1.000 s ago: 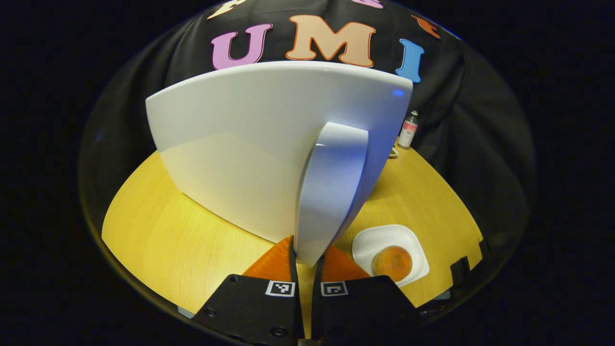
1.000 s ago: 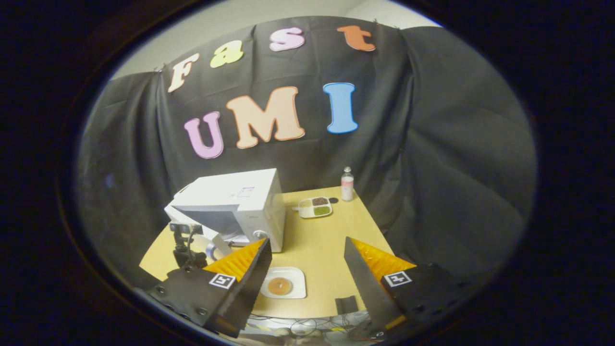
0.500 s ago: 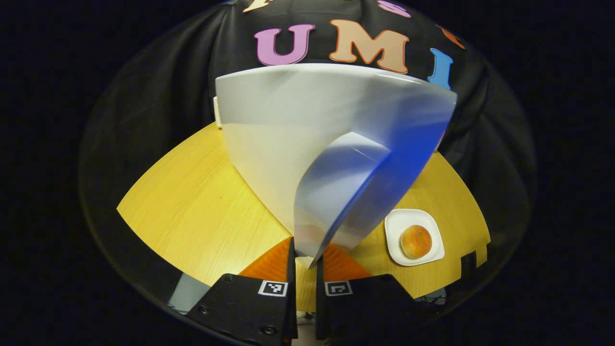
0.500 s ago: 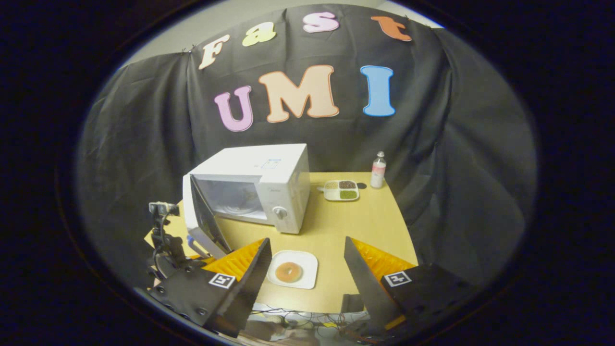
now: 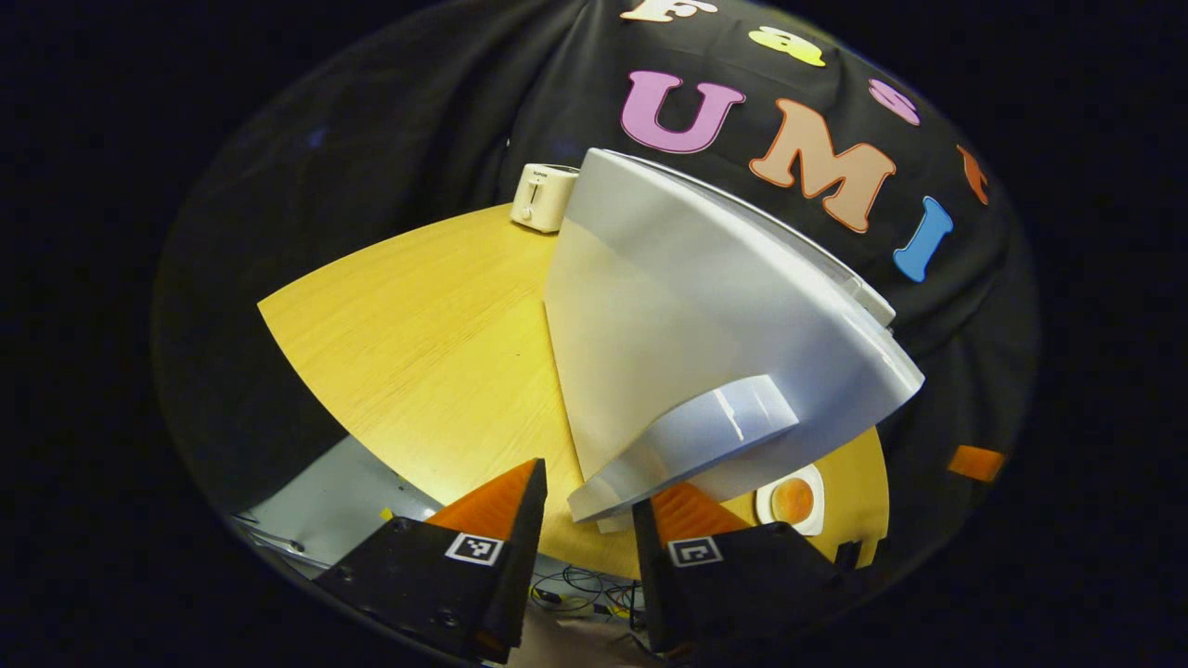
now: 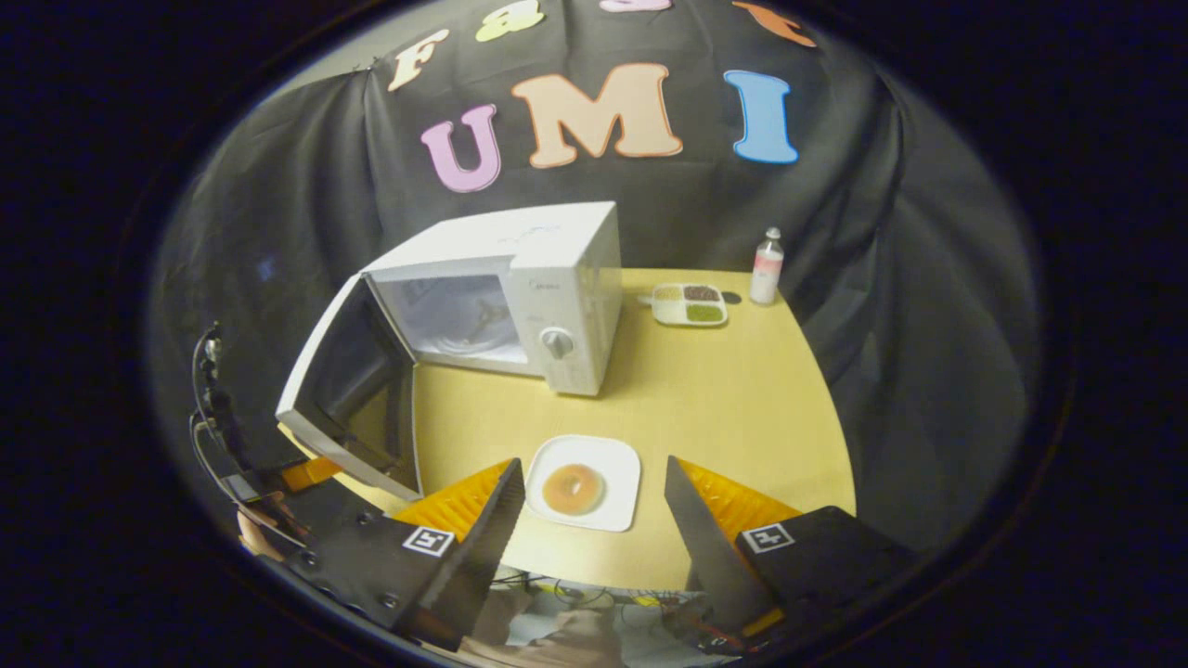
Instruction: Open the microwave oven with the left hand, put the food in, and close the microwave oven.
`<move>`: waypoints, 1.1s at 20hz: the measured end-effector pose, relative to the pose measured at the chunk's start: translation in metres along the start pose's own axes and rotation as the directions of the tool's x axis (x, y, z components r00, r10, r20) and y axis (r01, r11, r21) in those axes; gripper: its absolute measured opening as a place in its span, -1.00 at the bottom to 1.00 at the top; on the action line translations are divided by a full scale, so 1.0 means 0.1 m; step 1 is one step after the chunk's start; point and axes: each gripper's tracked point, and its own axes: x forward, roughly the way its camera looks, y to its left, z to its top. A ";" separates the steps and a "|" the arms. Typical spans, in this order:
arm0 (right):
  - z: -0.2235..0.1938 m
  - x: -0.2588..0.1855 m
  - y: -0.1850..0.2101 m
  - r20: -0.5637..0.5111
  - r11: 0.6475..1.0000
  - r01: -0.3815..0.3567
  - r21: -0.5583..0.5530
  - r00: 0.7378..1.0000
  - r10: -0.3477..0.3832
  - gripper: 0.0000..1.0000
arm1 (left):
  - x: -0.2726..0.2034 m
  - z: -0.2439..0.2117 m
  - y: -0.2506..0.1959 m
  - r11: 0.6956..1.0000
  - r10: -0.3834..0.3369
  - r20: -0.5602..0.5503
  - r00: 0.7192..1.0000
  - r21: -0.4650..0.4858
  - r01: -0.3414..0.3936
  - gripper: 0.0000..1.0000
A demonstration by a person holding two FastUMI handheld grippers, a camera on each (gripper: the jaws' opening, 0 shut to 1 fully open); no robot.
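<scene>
At the front of the microwave oven [image 6: 520, 288] the door [image 6: 348, 390] is seen swung wide, hinged on the oven's left side, so the cavity [image 6: 455, 320] is exposed; the opening step is judged done. The door handle [image 5: 687, 441] lies between the spread fingers of the left gripper [image 5: 587, 501], and no pinch on it is made. Whether one finger touches the handle cannot be told.

In front of the oven, near the tabletop's close edge, the food [image 6: 574, 488], a round bun, is found on a white square plate [image 6: 613, 464]. It is not yet lifted. The right gripper [image 6: 594, 492] is held above it with fingers parted and nothing between them. Loading the food and shutting the door are judged to be left.

To the right of the oven, toward the back of the yellow wooden tabletop [image 6: 724, 399], a divided dish [image 6: 689, 304] and a small bottle [image 6: 767, 269] are set just beside each other. Beyond the oven's far left side a white toaster [image 5: 543, 197] is seen. Black cloth is hung behind the oven, and cables are seen below the tabletop's near edge
</scene>
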 end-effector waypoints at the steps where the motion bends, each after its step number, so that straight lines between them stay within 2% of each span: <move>1: -0.06 0.09 0.05 -0.018 1.000 0.004 0.010 1.000 -0.004 0.84 | -0.03 0.02 0.09 1.000 0.010 -0.003 1.000 0.009 -0.010 0.14; 2: -0.13 0.17 0.09 -0.042 1.000 0.011 0.026 0.999 -0.010 0.86 | -0.08 0.05 0.21 0.999 0.026 -0.009 1.000 0.024 -0.025 0.19; 3: -0.20 0.26 0.17 -0.062 0.999 0.016 0.049 0.998 -0.013 0.92 | -0.12 0.07 0.34 0.998 0.042 -0.015 0.999 0.041 -0.041 0.35; 4: -0.25 0.36 0.25 -0.084 0.997 0.018 0.074 0.996 -0.011 0.86 | -0.16 0.09 0.46 0.997 0.056 -0.018 0.998 0.058 -0.055 0.46; 5: -0.29 0.47 0.31 -0.101 0.995 0.020 0.096 0.995 -0.011 0.92 | -0.18 0.11 0.57 0.996 0.062 -0.025 0.998 0.073 -0.060 0.75; 6: -0.36 0.57 0.36 -0.123 0.993 0.033 0.113 0.992 -0.019 0.92 | -0.18 0.13 0.64 0.996 0.054 -0.036 0.998 0.075 -0.052 0.91; 7: -0.43 0.66 0.38 -0.149 0.991 0.046 0.129 0.988 -0.027 0.86 | -0.22 0.15 0.70 0.996 0.049 -0.046 0.998 0.082 -0.045 0.99; 10: -0.64 0.92 0.44 -0.214 0.986 0.093 0.139 0.975 -0.061 0.84 | -0.23 0.19 0.86 0.993 0.036 -0.067 0.997 0.112 -0.028 0.99; 11: -0.73 0.98 0.43 -0.237 0.985 0.109 0.130 0.969 -0.076 0.92 | -0.25 0.20 0.90 0.993 0.029 -0.077 0.997 0.116 -0.019 0.99; 12: -0.80 1.04 0.42 -0.256 0.985 0.125 0.118 0.962 -0.092 0.84 | -0.26 0.21 0.96 0.993 0.023 -0.090 0.996 0.120 -0.012 0.99; 15: -0.97 1.20 0.41 -0.303 0.983 0.158 0.095 0.945 -0.123 0.84 | -0.32 0.27 1.12 0.993 0.018 -0.105 0.994 0.117 -0.005 0.99; 17: -1.04 1.29 0.41 -0.322 0.980 0.173 0.100 0.937 -0.133 0.92 | -0.38 0.31 1.24 0.995 0.025 -0.105 0.994 0.097 -0.015 0.99; 22: -1.13 1.47 0.32 -0.358 0.971 0.226 0.074 0.915 -0.186 0.92 | -0.54 0.51 1.71 0.993 0.094 -0.077 0.993 0.083 -0.088 0.99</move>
